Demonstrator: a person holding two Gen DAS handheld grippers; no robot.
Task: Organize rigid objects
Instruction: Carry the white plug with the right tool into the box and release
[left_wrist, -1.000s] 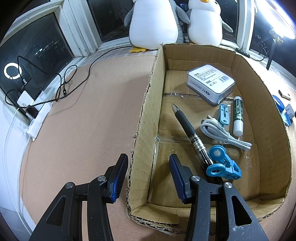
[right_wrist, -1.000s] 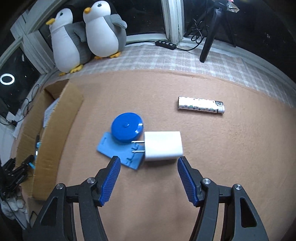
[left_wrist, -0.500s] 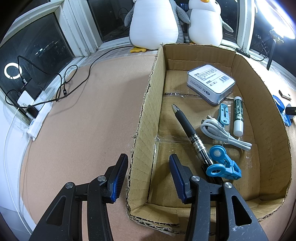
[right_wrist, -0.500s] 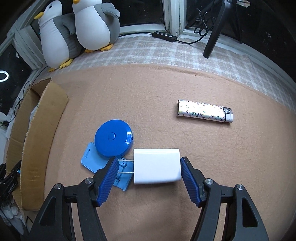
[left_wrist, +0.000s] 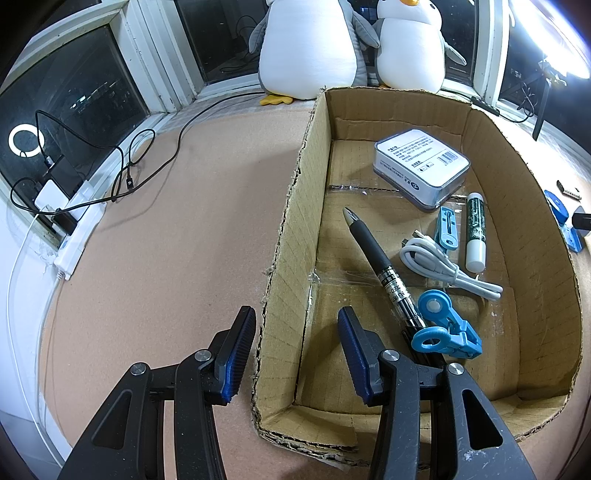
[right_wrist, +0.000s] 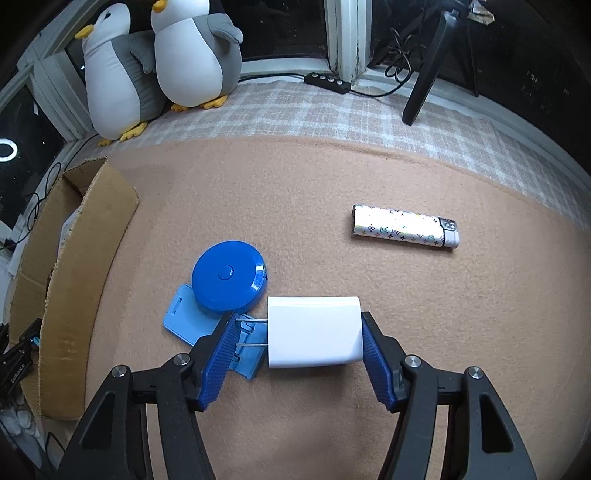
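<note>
Since a second ago the right gripper (right_wrist: 297, 347) has come forward and now straddles the white charger (right_wrist: 313, 331), which sat ahead of its tips before. Its jaws are closing: the right pad touches the block's flat end, the left pad meets the two metal prongs, so the squeeze runs lengthwise, low in the frame's centre. That looks risky to me: thin prongs on a ridged pad could slip or twist the block out as it lifts. Just left of the jaws, the prongs lie over a light blue flat piece (right_wrist: 184, 320), with a round blue case (right_wrist: 229, 274) resting on it; either might be dragged along. A patterned lighter (right_wrist: 405, 230) lies well apart, right of centre.

Meanwhile the left gripper (left_wrist: 295, 347) hasn't stirred, its jaws apart astride the left wall of the cardboard box (left_wrist: 295, 236), pads not pressing. If it drifts, the box could shift.
</note>
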